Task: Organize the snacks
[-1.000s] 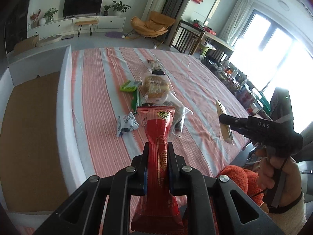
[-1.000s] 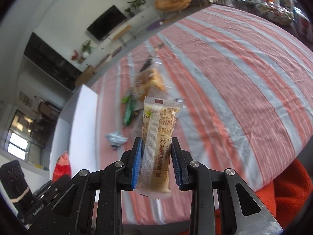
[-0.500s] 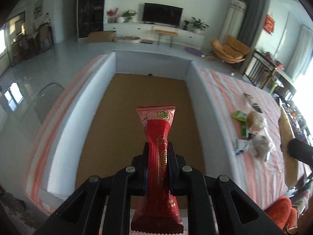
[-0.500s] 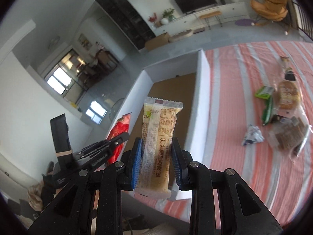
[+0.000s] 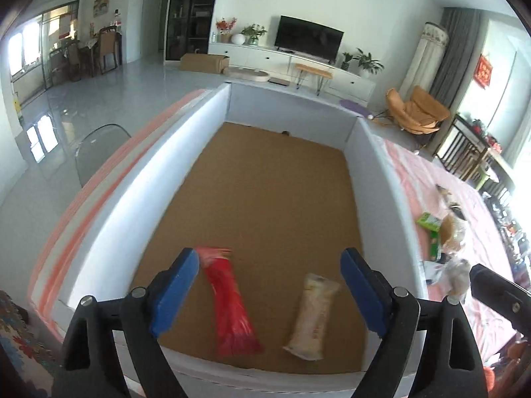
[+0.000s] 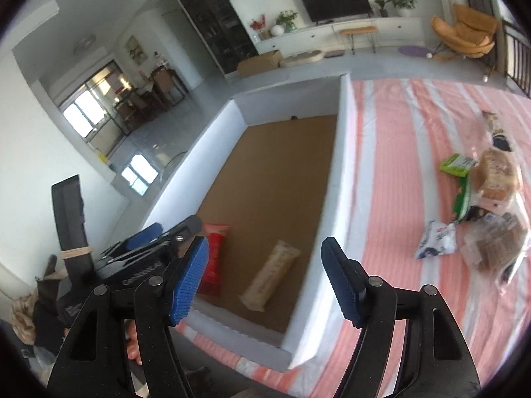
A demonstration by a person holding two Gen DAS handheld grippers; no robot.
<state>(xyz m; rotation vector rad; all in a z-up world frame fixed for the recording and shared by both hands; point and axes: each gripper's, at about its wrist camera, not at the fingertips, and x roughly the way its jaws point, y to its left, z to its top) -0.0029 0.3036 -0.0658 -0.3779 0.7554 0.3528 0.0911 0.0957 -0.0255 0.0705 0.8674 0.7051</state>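
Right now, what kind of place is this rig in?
Most likely a home living room: a TV on a low white console, an orange lounge chair, and potted plants. Work happens on a striped tablecloth beside a white box.

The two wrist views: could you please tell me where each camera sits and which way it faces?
Left wrist: on the left tongs, looking down into the white box; its open blue pads frame the red snack and beige snack; the right tongs' tip shows at the right edge.
Right wrist: on the right tongs, open, facing the box's near right corner and the striped tablecloth; the left tongs show at its left.
Shared: box, both dropped snacks, the snack pile, the television.
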